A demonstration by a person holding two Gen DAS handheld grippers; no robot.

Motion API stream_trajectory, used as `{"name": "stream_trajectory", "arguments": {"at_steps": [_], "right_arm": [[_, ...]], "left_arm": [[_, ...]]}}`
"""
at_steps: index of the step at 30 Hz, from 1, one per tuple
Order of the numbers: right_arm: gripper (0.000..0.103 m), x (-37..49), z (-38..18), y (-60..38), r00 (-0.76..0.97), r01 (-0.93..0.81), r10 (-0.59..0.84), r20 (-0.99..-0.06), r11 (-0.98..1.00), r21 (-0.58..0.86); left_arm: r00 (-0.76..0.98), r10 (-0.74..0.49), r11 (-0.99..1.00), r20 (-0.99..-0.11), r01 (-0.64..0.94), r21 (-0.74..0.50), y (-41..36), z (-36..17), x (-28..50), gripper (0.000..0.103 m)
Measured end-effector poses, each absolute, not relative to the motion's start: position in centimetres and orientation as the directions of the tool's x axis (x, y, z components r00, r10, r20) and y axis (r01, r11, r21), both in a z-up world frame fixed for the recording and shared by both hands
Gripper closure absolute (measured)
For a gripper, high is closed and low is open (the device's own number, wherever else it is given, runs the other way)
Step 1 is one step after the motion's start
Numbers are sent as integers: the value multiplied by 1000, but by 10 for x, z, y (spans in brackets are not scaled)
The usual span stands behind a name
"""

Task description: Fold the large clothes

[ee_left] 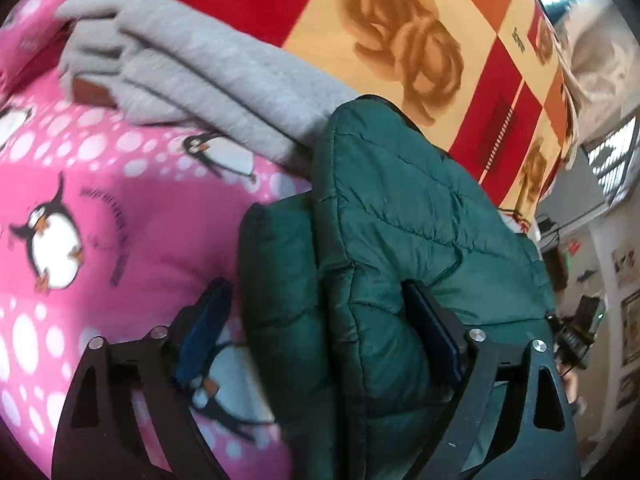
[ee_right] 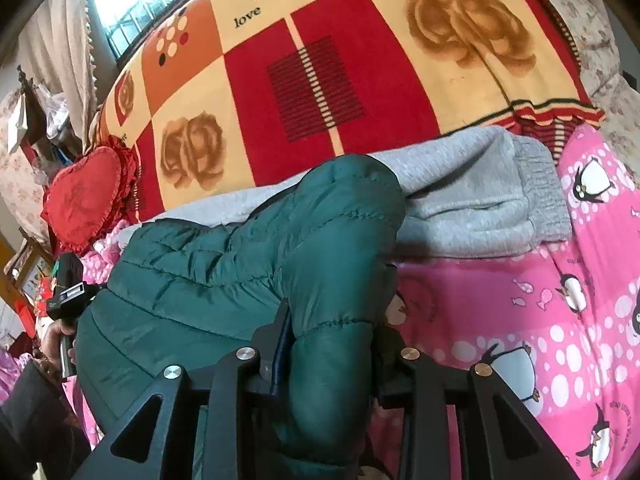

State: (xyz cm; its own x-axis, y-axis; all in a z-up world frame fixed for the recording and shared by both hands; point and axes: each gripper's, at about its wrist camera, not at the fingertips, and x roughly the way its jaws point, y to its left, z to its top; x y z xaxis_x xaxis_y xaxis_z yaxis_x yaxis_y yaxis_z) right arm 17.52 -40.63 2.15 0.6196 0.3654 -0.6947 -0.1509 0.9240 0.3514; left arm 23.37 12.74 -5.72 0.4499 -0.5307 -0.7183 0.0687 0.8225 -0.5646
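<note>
Dark green quilted puffer jacket point(ee_right: 248, 252) lay on a pink penguin-print blanket point(ee_right: 500, 300) covering the bed.

In the left wrist view, the left gripper point(ee_left: 316, 320) stood wide, its fingers not pressing the jacket fold between them, although the right finger lay against it. A grey knitted garment point(ee_left: 208, 68) lay beyond the jacket, along the edge of a red and cream rose-pattern blanket point(ee_left: 400, 40). In the right wrist view, the right gripper point(ee_right: 332, 344) was narrow and pinched a padded jacket fold.

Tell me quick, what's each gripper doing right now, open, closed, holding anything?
Left gripper: open, jaws wide around a fold of the green puffer jacket, not pinching it.
Right gripper: closed on the green puffer jacket.
</note>
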Motion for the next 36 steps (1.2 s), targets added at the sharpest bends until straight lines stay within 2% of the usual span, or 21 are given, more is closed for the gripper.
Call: {"name": "stream_trajectory", "arguments": {"at_steps": [2,3,4,6,9,16,21,24,27,29,32,33,34,36], "right_arm": [[70,177,19,-407,615,-147,364,-699,924,353],[70,178,18,-408,614,-144,365,-700,924,355],[70,178,17,-409,614,-141,365,-700,923,358],[70,180,17,-409,612,-140,367,-701,922,360],[70,181,19,-407,612,-142,366,-701,923,357],[70,177,24,-412,606,-166,410,-682,903,396],[72,167,41,-407,592,-206,459,-662,881,426],[72,158,44,-397,576,-235,468,-670,880,413],[71,165,30,-392,537,-223,482,-692,872,435],[71,168,26,-392,537,-204,481,-693,871,447],[70,168,28,-390,535,-187,461,-708,882,433],[66,168,28,-389,535,-176,445,-719,890,420],[56,169,26,-390,529,-161,430,-732,897,411],[46,169,23,-389,523,-142,410,-747,906,398]], "left_arm": [[455,-518,834,-724,81,-546,122,-55,236,16],[458,-526,830,-716,96,-549,120,-53,236,35],[458,-536,826,-709,111,-553,117,-51,236,43],[476,-517,844,-712,145,-516,110,-42,233,67],[501,-486,864,-716,150,-481,104,-34,230,77],[623,-376,912,-686,117,-394,102,19,180,82],[666,-378,905,-643,121,-407,111,54,129,82],[648,-374,901,-663,86,-425,122,47,125,81],[579,-346,909,-738,11,-417,132,15,149,76],[566,-346,903,-749,-17,-430,134,6,153,76],[585,-284,939,-759,11,-343,122,13,150,76],[586,-270,947,-764,16,-322,119,13,149,75],[584,-253,955,-771,26,-294,116,12,150,73],[573,-230,961,-787,6,-277,115,5,152,62]]}}
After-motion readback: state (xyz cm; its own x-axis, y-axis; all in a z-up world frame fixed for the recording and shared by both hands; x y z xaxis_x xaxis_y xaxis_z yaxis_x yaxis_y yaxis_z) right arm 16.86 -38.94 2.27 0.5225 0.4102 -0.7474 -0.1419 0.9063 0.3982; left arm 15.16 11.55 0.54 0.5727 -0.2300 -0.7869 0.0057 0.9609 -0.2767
